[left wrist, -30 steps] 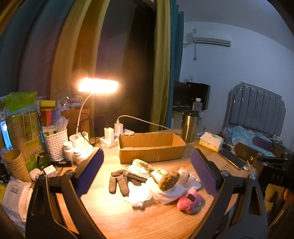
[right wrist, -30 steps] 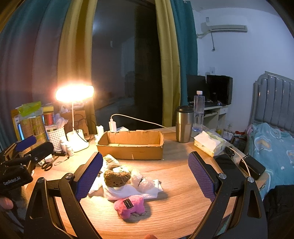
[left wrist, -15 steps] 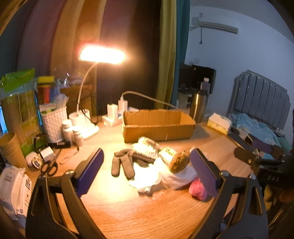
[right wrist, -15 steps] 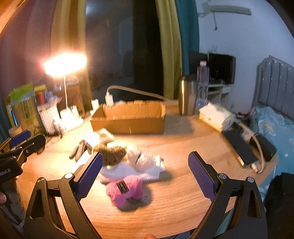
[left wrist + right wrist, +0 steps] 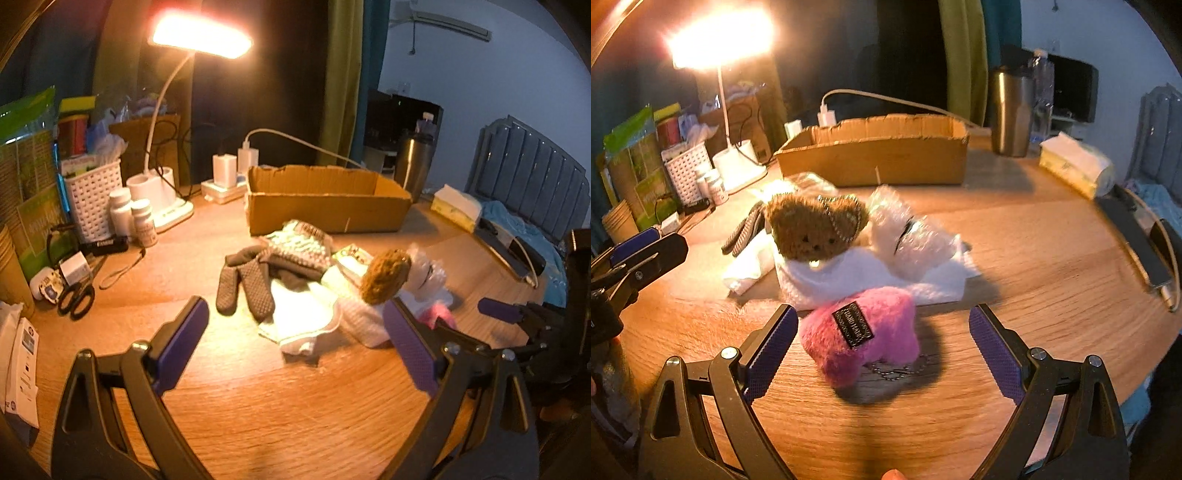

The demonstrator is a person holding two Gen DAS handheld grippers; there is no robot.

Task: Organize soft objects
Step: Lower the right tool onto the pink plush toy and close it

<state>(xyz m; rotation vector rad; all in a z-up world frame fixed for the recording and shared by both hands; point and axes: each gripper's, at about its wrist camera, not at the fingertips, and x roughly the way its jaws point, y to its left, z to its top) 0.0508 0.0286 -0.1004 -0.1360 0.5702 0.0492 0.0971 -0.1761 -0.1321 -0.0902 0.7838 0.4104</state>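
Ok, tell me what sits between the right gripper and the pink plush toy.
Nothing visible does. The pink plush toy lies on the bare wooden table, just ahead of the open right gripper. The brown teddy bear and white cloth lie beyond it.

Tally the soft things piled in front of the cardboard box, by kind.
Plush toys: 2, the brown bear and the pink plush
Dark gloves: 1 pair
White cloths: at least 2
Bubble wrap: 1
Total: about 6
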